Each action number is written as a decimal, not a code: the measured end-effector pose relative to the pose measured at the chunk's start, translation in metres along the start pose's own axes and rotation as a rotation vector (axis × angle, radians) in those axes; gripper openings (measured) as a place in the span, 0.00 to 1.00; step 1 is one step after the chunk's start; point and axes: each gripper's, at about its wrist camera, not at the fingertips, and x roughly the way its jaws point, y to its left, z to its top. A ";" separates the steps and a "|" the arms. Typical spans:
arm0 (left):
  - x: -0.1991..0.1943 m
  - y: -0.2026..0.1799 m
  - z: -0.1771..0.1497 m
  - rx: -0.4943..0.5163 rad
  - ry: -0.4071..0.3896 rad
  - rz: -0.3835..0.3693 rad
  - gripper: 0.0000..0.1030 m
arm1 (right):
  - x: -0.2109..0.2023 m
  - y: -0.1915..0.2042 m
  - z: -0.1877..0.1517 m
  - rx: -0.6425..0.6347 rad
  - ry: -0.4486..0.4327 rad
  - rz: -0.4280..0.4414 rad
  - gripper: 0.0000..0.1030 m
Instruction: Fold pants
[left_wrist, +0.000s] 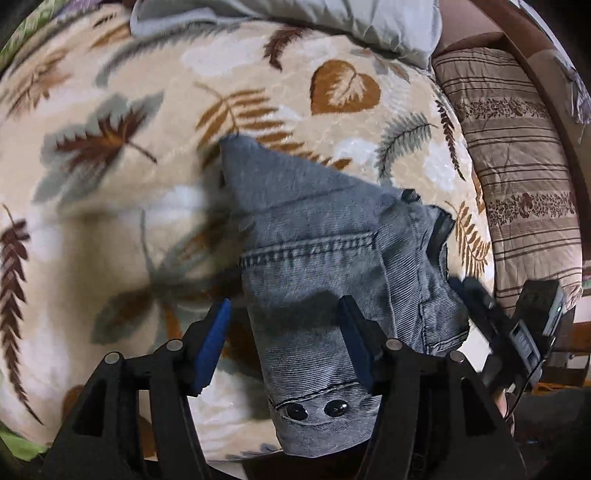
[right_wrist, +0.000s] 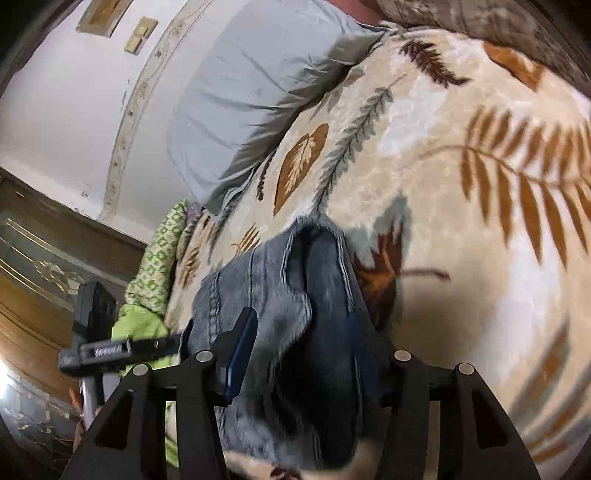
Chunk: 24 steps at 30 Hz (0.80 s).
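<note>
Leaf-print blanket (left_wrist: 122, 206) under pants (left_wrist: 317, 266) (lengthwise away)

Right hand-held gripper (right_wrist: 299, 350) jaws apart astride bunched jeans (right_wrist: 280, 295); leaf-print blanket (right_wrist: 461, 221) beneath, grey pillow (right_wrist: 251, 92) behind.

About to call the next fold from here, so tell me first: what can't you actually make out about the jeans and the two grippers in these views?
- Jeans, left wrist view: waistband end cut off by the bottom edge and the left gripper.
- Right wrist view: the jeans are motion-blurred, so the layer count is unclear.
- Right gripper, same view: one pad is lost against dark denim, so its grip is uncertain.
- Leg hems: unidentifiable in either view.
</note>
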 end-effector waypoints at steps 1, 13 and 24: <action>0.002 0.000 0.000 -0.002 0.003 -0.006 0.57 | 0.005 0.003 0.003 -0.025 0.001 0.004 0.52; 0.007 -0.005 -0.004 -0.062 -0.016 -0.054 0.61 | 0.055 0.038 0.013 -0.295 0.134 -0.116 0.05; 0.025 -0.008 -0.015 -0.062 -0.089 0.113 0.75 | 0.052 0.011 0.029 -0.273 0.152 -0.126 0.03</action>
